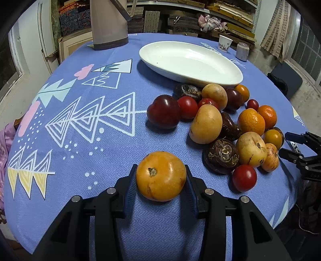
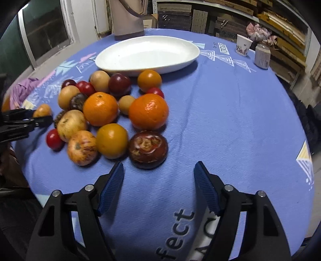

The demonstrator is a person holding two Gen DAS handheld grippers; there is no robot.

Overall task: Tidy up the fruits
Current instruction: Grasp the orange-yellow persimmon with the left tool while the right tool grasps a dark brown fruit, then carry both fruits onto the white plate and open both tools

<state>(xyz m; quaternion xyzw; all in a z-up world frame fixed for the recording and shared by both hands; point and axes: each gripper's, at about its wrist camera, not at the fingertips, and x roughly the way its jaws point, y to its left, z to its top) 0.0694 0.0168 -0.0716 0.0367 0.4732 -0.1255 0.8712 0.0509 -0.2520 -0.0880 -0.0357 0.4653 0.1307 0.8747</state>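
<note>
The left hand-held gripper pinches one firm, smooth, likely slippery yellow-orange fruit across its widest middle near the desk's near edge, while the right hand-held gripper stands spread and empty before a dark wrinkled fruit, two oranges and one empty white dish.

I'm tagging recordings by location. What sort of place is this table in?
Probably a home storeroom or workshop corner rather than a kitchen: stacked wooden boards on shelves behind the cloth-covered table, with a white dish and loose fruit laid out.
</note>
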